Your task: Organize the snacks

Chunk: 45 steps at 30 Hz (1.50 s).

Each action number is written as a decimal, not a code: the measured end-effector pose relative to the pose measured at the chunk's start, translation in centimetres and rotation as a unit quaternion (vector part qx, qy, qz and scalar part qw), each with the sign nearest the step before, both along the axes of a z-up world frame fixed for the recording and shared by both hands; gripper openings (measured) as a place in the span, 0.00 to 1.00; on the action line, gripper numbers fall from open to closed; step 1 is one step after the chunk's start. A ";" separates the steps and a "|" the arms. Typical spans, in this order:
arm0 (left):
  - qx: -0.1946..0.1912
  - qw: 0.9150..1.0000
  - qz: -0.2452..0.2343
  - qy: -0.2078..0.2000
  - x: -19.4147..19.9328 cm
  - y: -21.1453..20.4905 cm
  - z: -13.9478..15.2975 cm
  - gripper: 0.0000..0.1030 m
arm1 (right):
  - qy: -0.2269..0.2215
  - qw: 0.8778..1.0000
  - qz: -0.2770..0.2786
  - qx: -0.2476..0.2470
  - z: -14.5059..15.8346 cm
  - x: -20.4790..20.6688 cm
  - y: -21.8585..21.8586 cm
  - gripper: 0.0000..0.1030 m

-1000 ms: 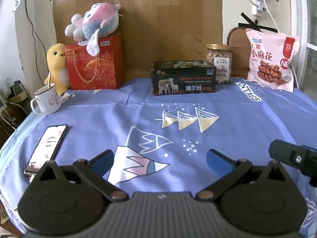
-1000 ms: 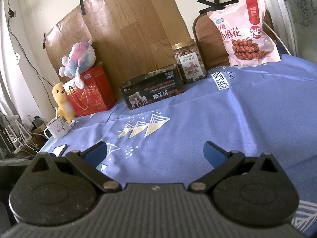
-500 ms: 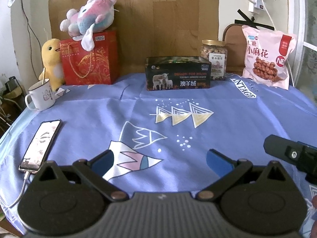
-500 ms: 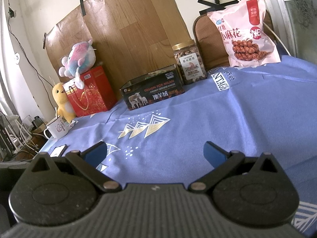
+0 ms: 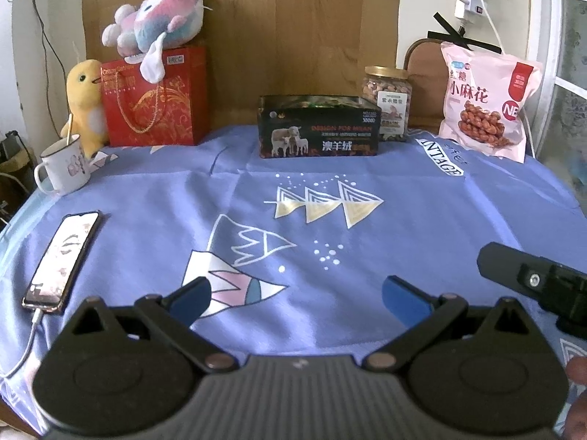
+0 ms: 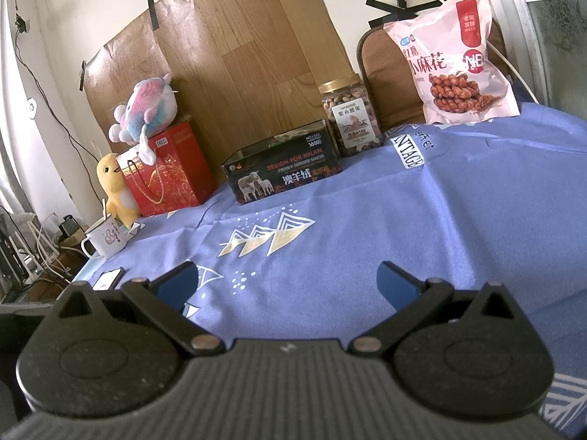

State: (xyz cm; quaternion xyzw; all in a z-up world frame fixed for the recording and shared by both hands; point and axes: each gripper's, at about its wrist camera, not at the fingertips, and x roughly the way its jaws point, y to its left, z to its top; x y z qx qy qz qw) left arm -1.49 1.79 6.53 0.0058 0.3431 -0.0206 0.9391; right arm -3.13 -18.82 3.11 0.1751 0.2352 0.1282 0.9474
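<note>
Left gripper and right gripper: jaws spread wide, both empty, low over near edge of worktop. Snacks ranged along far edge, well apart from both: pink snack bag upright at far right, long axis vertical, leaning on chair back; nut jar upright, just beside dark box. From right jaws, bag lay ahead and to right; from left jaws, further off across worktop. Judgement: right gripper nearer to bag and jar; left gripper better placed for box.
</note>
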 end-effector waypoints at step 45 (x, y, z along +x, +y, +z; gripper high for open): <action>-0.023 0.999 -0.001 0.028 0.2 0.2 -0.6 1.00 | 0.001 1.000 0.001 0.002 -0.2 -0.3 0.2 1.00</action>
